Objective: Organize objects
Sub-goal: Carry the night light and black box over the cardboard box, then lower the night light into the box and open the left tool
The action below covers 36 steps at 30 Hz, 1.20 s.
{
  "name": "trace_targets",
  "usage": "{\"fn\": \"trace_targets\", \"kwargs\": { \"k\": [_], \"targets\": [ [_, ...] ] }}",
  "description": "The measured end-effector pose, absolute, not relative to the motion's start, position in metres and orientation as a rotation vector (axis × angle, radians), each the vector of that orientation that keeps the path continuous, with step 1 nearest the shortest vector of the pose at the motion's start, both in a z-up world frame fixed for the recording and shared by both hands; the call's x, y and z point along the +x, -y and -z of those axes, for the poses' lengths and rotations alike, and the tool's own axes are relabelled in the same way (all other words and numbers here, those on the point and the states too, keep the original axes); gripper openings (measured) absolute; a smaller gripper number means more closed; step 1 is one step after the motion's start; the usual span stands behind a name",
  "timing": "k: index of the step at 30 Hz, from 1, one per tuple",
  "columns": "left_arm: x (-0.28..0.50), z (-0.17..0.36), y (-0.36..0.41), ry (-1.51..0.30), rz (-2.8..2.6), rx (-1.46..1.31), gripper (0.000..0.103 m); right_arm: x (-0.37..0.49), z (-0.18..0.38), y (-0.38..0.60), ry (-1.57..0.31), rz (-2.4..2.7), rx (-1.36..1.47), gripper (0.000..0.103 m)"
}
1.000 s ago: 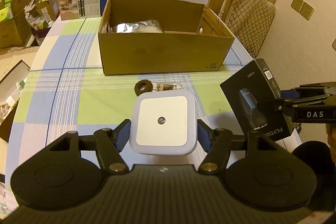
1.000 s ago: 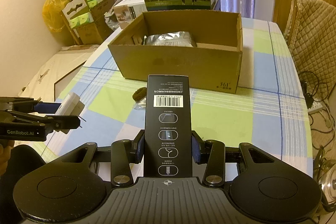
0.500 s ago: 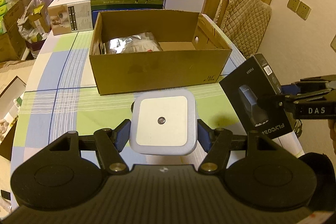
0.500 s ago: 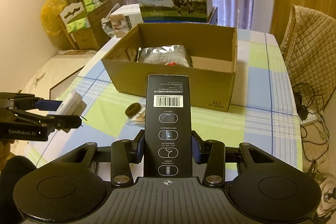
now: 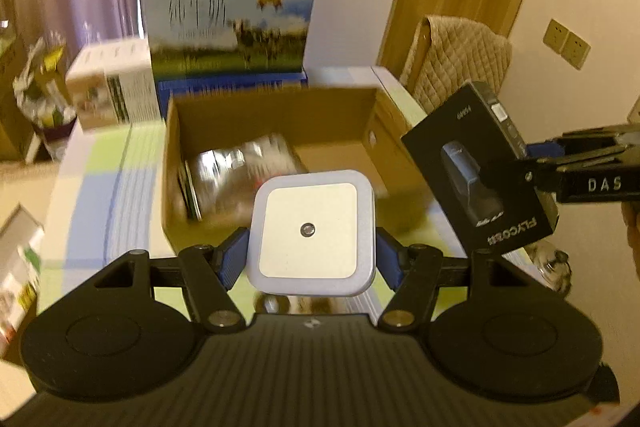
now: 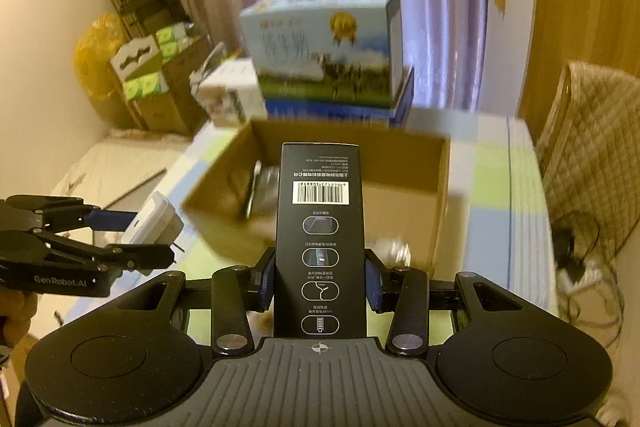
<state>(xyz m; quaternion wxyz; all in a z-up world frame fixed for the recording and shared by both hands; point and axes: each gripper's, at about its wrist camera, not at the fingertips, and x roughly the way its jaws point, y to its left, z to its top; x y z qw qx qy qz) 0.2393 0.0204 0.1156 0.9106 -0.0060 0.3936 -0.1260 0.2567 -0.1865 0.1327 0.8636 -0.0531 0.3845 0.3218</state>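
Left gripper (image 5: 311, 255): blue pads clamped on both sides of a white square night light (image 5: 311, 231), small sensor dot at its centre, face toward the camera. In the right wrist view the light shows side-on, plug prongs pointing right, held above the table's left edge.

Right gripper (image 6: 320, 277): jaws pressed against a tall black box (image 6: 320, 239), upright, barcode and a column of icons facing the camera. The left wrist view shows its front, tilted, printed with a shaver picture, up in the air beside the carton's right wall.

Beyond both grippers: open cardboard carton (image 5: 276, 115) on a checked tablecloth (image 5: 108, 187) of blue, green and white. Inside, at its left, a silvery foil pack (image 5: 240, 167); blurred. The floor on the right side is bare.

Behind the carton: milk case (image 5: 228, 23) with a cow picture, a white box (image 5: 112, 87) to its left. Quilted chair cover (image 5: 460, 63) at the right.
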Motion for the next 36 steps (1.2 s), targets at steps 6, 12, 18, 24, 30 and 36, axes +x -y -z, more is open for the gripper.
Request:
{"fn": "trace_targets", "kwargs": {
  "k": [6,12,18,24,30,36],
  "targets": [
    [0.293,-0.130,-0.023,-0.804,0.234,0.007,0.061,0.306,-0.153,0.169,-0.772,-0.633,-0.115,0.040],
    [0.327,-0.115,-0.022,-0.836,0.224,0.027,0.061,0.344,-0.136,0.159,-0.817,-0.608,-0.097,0.040],
    [0.344,-0.095,-0.025,-0.869,0.221,0.024,0.061,0.364,-0.114,0.156,-0.853,-0.587,-0.080,0.040],
    [0.354,-0.082,-0.026,-0.887,0.218,0.026,0.061,0.374,-0.102,0.153,-0.868,-0.583,-0.074,0.040],
    [0.363,-0.075,-0.028,-0.893,0.218,0.022,0.061,0.378,-0.094,0.147,-0.874,-0.584,-0.076,0.040],
    [0.377,-0.067,-0.031,-0.884,0.201,0.003,0.072,0.380,-0.089,0.147,-0.879,-0.581,-0.078,0.040]
  ]
}}
